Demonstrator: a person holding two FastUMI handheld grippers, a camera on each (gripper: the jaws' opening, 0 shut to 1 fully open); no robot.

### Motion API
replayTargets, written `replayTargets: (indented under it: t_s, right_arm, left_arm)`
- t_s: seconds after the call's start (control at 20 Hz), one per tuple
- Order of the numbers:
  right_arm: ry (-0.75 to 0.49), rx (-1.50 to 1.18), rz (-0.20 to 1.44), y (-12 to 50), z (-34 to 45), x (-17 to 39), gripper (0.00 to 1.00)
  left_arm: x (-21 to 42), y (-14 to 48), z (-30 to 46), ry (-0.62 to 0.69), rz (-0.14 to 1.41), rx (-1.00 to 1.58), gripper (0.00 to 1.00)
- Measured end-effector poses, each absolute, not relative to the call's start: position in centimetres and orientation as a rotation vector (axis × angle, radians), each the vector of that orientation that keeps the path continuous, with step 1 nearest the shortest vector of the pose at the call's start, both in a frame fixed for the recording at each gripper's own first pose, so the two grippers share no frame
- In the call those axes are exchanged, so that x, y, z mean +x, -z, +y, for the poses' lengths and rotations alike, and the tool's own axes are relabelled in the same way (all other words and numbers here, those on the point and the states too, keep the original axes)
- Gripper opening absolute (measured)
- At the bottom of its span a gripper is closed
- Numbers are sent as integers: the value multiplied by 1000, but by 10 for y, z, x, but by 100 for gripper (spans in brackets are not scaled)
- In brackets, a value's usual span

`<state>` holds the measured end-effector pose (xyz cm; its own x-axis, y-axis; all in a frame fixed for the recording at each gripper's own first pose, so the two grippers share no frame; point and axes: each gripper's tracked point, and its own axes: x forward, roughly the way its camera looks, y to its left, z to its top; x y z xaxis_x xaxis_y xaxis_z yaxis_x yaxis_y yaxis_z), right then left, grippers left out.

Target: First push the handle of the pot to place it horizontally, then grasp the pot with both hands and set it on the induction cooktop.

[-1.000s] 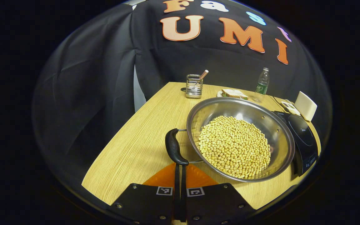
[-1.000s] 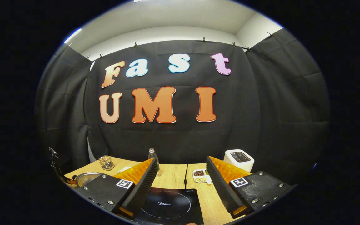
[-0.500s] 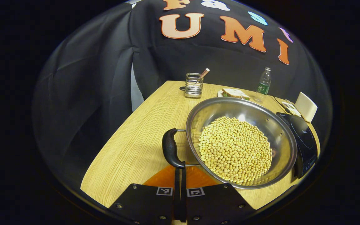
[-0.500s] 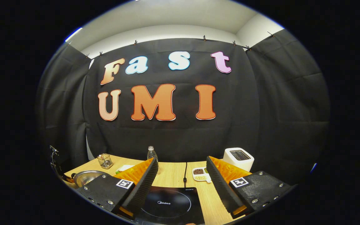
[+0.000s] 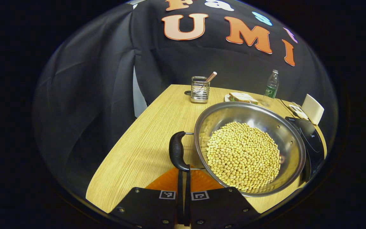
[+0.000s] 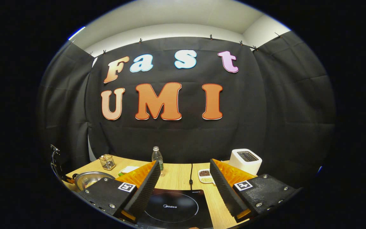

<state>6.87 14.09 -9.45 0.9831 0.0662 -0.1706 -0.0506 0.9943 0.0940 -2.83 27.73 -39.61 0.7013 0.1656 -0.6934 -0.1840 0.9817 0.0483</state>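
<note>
Worktop (image 5: 145,143): pot (image 5: 249,146) beside induction cooktop (image 6: 173,208), barely shifted.
Your left gripper (image 5: 183,178), fingers closed together, stays against the handle (image 5: 177,155); your right gripper (image 6: 183,183) hovers wide over the cooktop. Handle push unfinished.

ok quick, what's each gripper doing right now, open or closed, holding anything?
Left gripper: jaws closed, holding nothing, tips by the pot's handle.
Right gripper: jaws open, empty, above the induction cooktop.

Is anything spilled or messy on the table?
No. The yellow beans all sit inside the shiny steel pot, with none on the wooden table. The closed left gripper is at the pot's black side handle. Nothing looks tipped over or broken.
</note>
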Motion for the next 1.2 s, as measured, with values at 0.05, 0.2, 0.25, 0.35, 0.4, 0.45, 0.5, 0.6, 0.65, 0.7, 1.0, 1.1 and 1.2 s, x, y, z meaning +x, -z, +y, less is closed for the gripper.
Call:
replayTargets:
  t_s: [0.05, 0.2, 0.25, 0.35, 0.4, 0.45, 0.5, 0.6, 0.65, 0.7, 1.0, 1.1, 1.2]
  right_arm:
    - [-56, 95, 175, 96, 144, 71, 100]
    - [-51, 105, 183, 101, 155, 72, 97]
    - [-52, 105, 186, 103, 160, 71, 93]
    - [-45, 98, 189, 108, 167, 72, 93]
    - [-40, 93, 192, 109, 170, 72, 97]
    - [-36, 92, 195, 111, 173, 73, 97]
    - [-33, 94, 200, 112, 177, 72, 97]
    - [-32, 101, 213, 117, 185, 70, 97]
    - [-32, 103, 220, 120, 190, 69, 97]
    - [-32, 107, 228, 124, 195, 68, 97]
    - [-49, 117, 265, 136, 230, 62, 97]
    - [-51, 107, 259, 136, 242, 63, 97]
    - [-73, 112, 263, 137, 259, 62, 97]
  left_arm:
    - [-26, 397, 279, -190, 768, -21, 2]
    - [-17, 397, 284, -175, 762, -8, 3]
    - [-15, 398, 286, -169, 761, -2, 3]
    - [-9, 400, 289, -155, 759, 12, 3]
    - [-6, 400, 289, -148, 759, 21, 3]
    - [-3, 400, 291, -142, 759, 32, 3]
    - [-2, 399, 292, -135, 759, 40, 3]
    - [1, 399, 293, -121, 755, 38, 2]
    - [2, 399, 294, -115, 754, 33, 2]
    - [2, 398, 294, -109, 752, 30, 3]
    - [-9, 383, 298, -101, 711, -25, 3]
    - [-17, 376, 296, -100, 695, -41, 3]
    - [-17, 358, 299, -106, 640, -30, 2]
